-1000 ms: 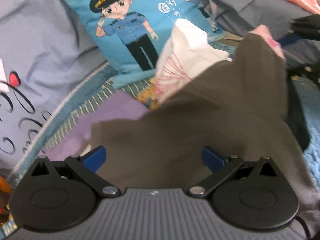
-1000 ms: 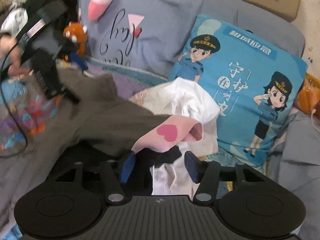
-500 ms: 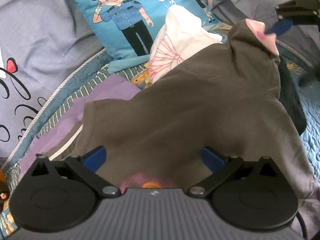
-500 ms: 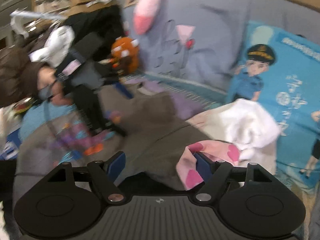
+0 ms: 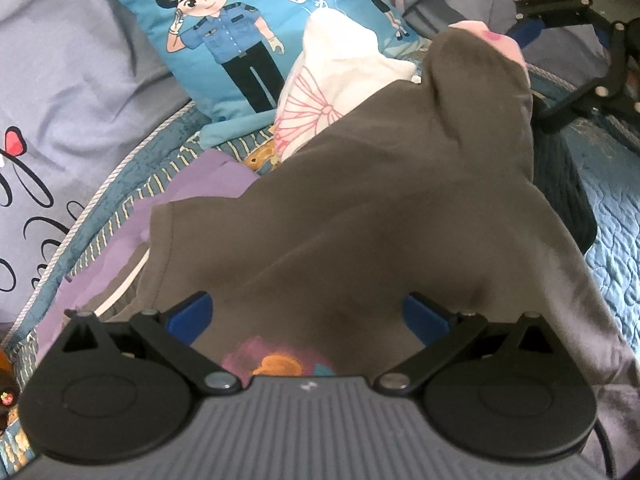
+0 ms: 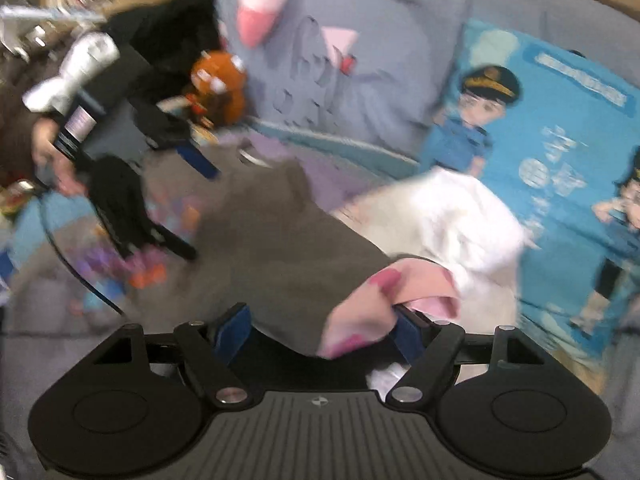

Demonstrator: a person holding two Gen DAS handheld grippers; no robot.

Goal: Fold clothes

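A dark brown garment (image 5: pixel 360 208) with a coloured print lies spread on the bed. Its far corner rises in a peak beside a pink cloth with hearts (image 6: pixel 360 304). My left gripper (image 5: pixel 306 316) stands wide open over the garment's near part, and the fabric lies loose between its blue fingers (image 5: pixel 188 316). My right gripper (image 6: pixel 320 332) is open too, jaws wide; brown and pink cloth sit between them, the pink fold resting against the right pad. In the left wrist view the right gripper (image 5: pixel 564 36) hovers at that raised corner.
A white garment with a pink line print (image 5: pixel 336 80) lies behind the brown one. A blue cartoon-officer pillow (image 5: pixel 224 36) and a grey pillow (image 5: pixel 60 80) line the back. A purple cloth (image 5: pixel 192 184) and a black one (image 5: pixel 568 184) lie beside the garment. A person's hand (image 6: pixel 52 160) holds the left gripper.
My right gripper's jaws have spread wider around the pink cloth, and its view has swung left. The brown garment has sunk flatter, and its print now shows by the left gripper.
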